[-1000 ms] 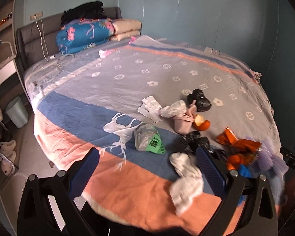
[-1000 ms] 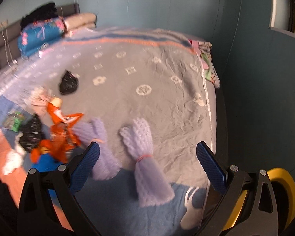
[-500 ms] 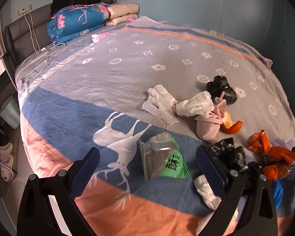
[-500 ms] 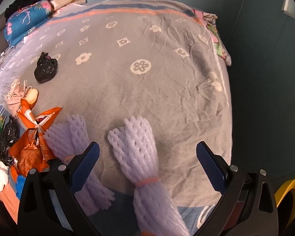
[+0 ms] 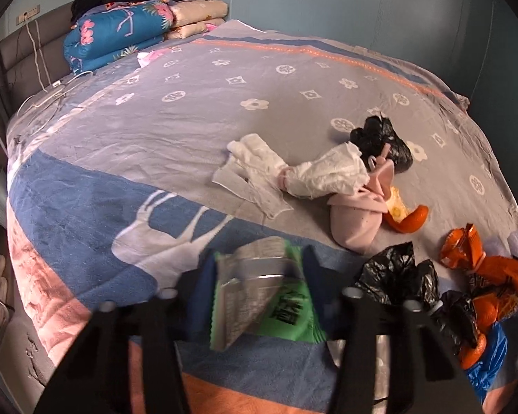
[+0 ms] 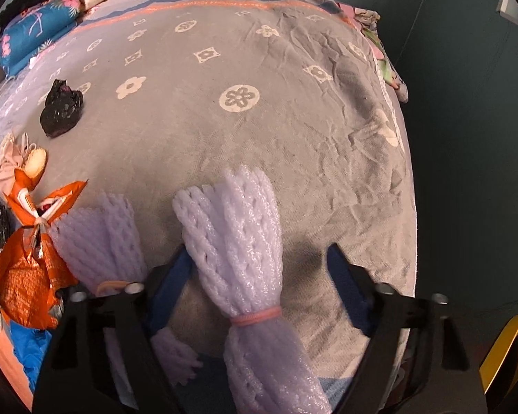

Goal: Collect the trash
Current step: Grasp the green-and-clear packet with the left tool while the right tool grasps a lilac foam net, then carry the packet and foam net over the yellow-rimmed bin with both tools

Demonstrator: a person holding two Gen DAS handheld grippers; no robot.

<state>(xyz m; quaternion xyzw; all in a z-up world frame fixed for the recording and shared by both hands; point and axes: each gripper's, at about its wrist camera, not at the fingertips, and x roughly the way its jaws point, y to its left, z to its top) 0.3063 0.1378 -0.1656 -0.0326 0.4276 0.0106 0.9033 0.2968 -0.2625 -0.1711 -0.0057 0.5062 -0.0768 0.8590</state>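
On the patterned bed, the left hand-held gripper pinches a crinkled green-and-silver snack wrapper; the right hand-held gripper, jaws just narrowing but not yet clamped, straddles a lilac foam fruit net that may spring free.

Green wrapper hiding behind gripper frame at bottom; foam net running off lower edge.

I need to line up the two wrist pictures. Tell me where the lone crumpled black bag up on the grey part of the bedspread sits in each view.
Left wrist: black bag, right of centre, behind the pink pouch.
Right wrist: same bag, far left, upper half.
Shared landmark: orange peel, near the pink pouch.
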